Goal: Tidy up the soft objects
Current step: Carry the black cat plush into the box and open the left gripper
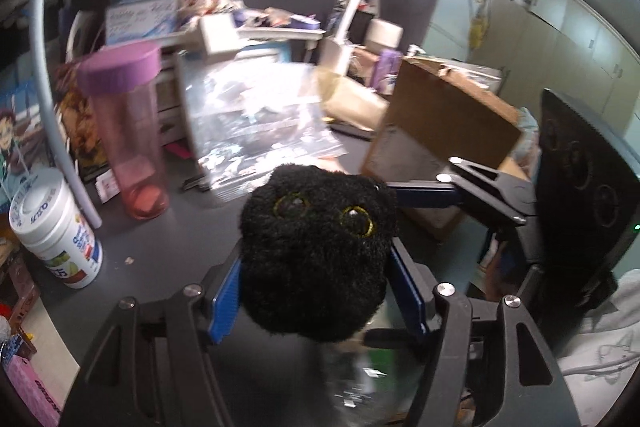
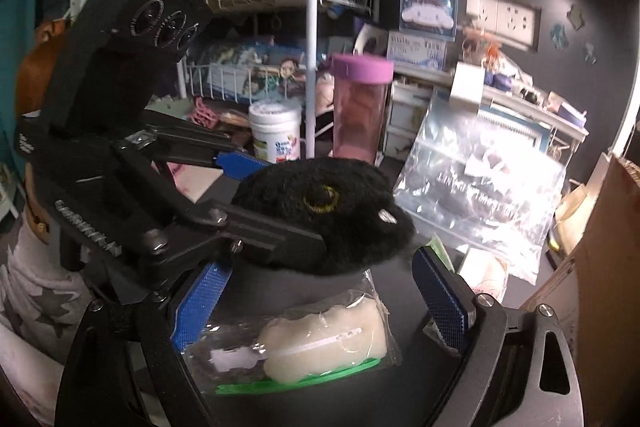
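Note:
My left gripper [image 1: 316,291] is shut on a black plush toy [image 1: 316,251] with yellow-ringed eyes and holds it above the dark desk; the toy also shows in the right wrist view [image 2: 320,215], clamped between the left gripper's blue pads [image 2: 240,159]. My right gripper [image 2: 320,303] is open below the toy, its blue pads [image 2: 440,291] wide apart around a clear zip bag with a cream soft object [image 2: 324,343] lying on the desk. The right gripper also shows at the right of the left wrist view [image 1: 460,183].
A pink bottle with a purple lid [image 1: 128,131] and a white jar [image 1: 56,227] stand at the left. A large clear plastic bag [image 1: 256,123] leans behind. A cardboard box [image 1: 444,131] stands at the right. A white rack pole [image 2: 310,39] rises behind.

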`<act>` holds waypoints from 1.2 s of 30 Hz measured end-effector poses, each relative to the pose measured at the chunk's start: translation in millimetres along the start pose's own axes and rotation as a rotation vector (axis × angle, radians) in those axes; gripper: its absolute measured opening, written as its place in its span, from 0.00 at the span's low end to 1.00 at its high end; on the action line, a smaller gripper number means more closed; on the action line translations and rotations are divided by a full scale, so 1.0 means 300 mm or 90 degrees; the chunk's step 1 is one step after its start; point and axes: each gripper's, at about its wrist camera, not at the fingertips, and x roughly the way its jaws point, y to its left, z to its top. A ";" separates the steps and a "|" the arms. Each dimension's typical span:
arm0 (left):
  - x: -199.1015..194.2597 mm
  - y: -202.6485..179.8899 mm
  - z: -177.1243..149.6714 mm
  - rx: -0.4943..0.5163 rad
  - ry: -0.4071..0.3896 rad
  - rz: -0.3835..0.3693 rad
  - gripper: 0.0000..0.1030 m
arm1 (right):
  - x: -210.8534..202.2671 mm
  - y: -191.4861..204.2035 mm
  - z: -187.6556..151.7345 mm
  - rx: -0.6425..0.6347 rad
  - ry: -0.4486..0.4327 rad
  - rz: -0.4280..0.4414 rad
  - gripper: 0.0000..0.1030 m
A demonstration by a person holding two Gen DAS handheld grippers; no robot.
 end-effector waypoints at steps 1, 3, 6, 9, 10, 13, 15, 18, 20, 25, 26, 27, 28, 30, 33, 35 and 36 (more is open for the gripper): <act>-0.010 -0.024 0.004 0.006 -0.001 -0.004 0.61 | -0.016 0.002 -0.001 0.002 -0.008 0.002 0.88; -0.026 -0.069 0.011 0.017 -0.003 -0.010 0.61 | -0.057 0.003 -0.001 0.006 -0.027 0.001 0.88; -0.046 -0.141 0.035 0.038 -0.010 -0.007 0.61 | -0.126 -0.003 -0.003 0.012 -0.060 -0.010 0.88; -0.061 -0.198 0.062 0.063 -0.017 -0.001 0.61 | -0.191 -0.010 -0.004 0.010 -0.086 -0.027 0.87; -0.066 -0.226 0.077 0.073 -0.020 0.001 0.61 | -0.212 -0.012 -0.005 0.006 -0.096 -0.034 0.86; -0.075 -0.290 0.115 0.100 -0.028 0.006 0.61 | -0.281 -0.029 -0.007 -0.001 -0.124 -0.057 0.86; -0.071 -0.329 0.144 0.116 -0.031 0.008 0.61 | -0.321 -0.051 -0.012 0.005 -0.140 -0.064 0.86; -0.058 -0.404 0.196 0.144 -0.036 0.004 0.61 | -0.382 -0.096 -0.013 0.015 -0.163 -0.081 0.86; -0.040 -0.445 0.232 0.162 -0.037 0.001 0.61 | -0.425 -0.124 -0.022 0.021 -0.177 -0.094 0.86; 0.030 -0.561 0.321 0.202 -0.028 -0.011 0.61 | -0.530 -0.230 -0.062 0.049 -0.205 -0.123 0.86; 0.043 -0.582 0.332 0.208 -0.026 -0.012 0.61 | -0.542 -0.247 -0.068 0.054 -0.208 -0.127 0.86; 0.068 -0.607 0.352 0.216 -0.021 -0.015 0.61 | -0.556 -0.267 -0.077 0.061 -0.211 -0.133 0.86; 0.082 -0.621 0.361 0.221 -0.018 -0.018 0.62 | -0.572 -0.294 -0.088 0.071 -0.214 -0.140 0.86; 0.131 -0.656 0.392 0.231 -0.006 -0.023 0.62 | -0.588 -0.335 -0.105 0.084 -0.214 -0.148 0.86; 0.216 -0.697 0.435 0.240 0.022 -0.032 0.62 | -0.605 -0.412 -0.135 0.110 -0.208 -0.158 0.86; 0.260 -0.716 0.451 0.248 0.042 -0.027 0.62 | -0.602 -0.450 -0.150 0.117 -0.200 -0.162 0.86; 0.279 -0.723 0.458 0.252 0.050 -0.023 0.62 | -0.597 -0.467 -0.157 0.118 -0.195 -0.164 0.86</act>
